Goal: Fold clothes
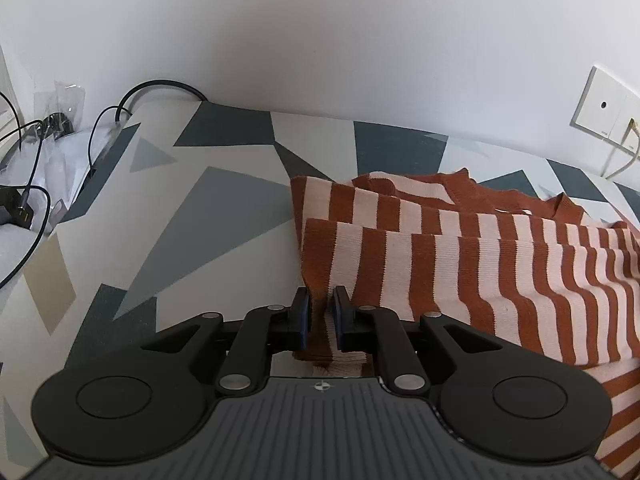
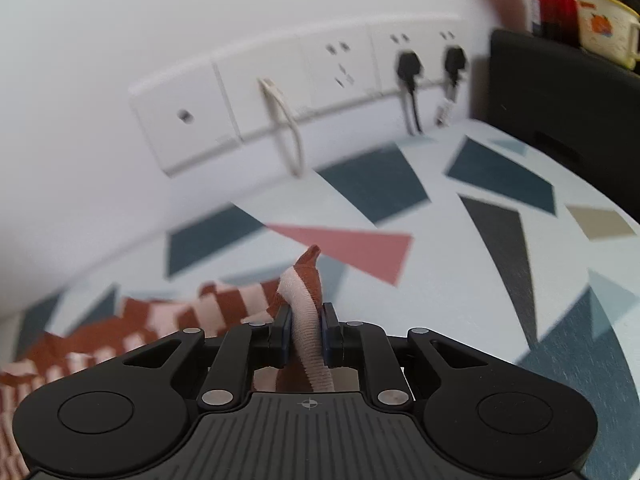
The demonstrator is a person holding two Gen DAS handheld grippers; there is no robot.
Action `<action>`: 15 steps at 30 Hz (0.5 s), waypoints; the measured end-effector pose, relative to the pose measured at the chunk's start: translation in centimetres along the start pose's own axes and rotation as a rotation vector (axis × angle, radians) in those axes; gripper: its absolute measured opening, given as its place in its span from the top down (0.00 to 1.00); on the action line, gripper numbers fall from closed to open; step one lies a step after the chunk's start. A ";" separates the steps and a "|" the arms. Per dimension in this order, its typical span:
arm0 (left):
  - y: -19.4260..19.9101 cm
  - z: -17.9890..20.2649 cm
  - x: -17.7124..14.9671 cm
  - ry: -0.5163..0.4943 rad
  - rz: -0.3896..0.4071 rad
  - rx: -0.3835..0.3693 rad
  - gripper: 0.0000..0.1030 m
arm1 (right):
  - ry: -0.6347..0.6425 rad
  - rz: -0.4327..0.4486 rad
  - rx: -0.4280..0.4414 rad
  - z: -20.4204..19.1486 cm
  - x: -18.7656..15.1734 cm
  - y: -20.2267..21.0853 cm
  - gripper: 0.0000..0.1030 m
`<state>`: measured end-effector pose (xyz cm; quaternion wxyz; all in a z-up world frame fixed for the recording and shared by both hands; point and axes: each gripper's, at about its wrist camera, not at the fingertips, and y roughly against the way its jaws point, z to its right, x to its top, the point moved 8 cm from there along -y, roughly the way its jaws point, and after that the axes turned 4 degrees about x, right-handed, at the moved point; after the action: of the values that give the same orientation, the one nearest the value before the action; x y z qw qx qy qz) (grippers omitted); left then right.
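The left wrist view shows the striped sweater (image 1: 480,256) lying in folded layers on the bench (image 1: 208,208), with its near-left corner raised between the fingers of the left claw (image 1: 321,312). That view alone shows the black cables (image 1: 36,184) and clear plastic bags (image 1: 60,120) beyond the bench's left edge. The right wrist view alone shows the row of wall sockets (image 2: 304,84), two black plugs (image 2: 408,62), a white cable (image 2: 286,128) and a black box (image 2: 560,92) carrying a cup (image 2: 606,28) to the right of the sockets.

The left claw is clenched on the sweater corner and points toward the wall, low over the bench. The right claw (image 2: 306,332) is clenched on a bunched ribbed edge of the sweater (image 2: 306,320), which stands up past the fingertips; this view is motion-blurred.

Left of the sweater, patterned bench surface lies bare up to the bench's left edge. Between the sweater and the sockets, bare bench (image 2: 500,240) extends to the wall and to the black box.
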<state>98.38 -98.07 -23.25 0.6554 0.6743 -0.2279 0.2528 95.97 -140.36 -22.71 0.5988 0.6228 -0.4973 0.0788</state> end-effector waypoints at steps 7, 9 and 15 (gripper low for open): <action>0.0 -2.6 -0.4 0.107 -0.035 0.037 0.24 | 0.051 0.024 -0.140 1.0 -0.9 1.5 0.30; 0.4 -3.6 -1.1 0.155 -0.056 -0.004 0.24 | 0.034 0.065 -0.127 1.5 -0.4 2.8 0.13; 2.9 -3.2 -3.9 0.075 -0.119 -0.082 0.24 | 0.136 -0.026 -0.020 1.6 -2.5 4.7 0.04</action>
<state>93.40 -95.04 -23.53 0.7043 0.6494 -0.1727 0.2289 90.61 -139.35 -21.77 0.6386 0.6163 -0.4480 0.1082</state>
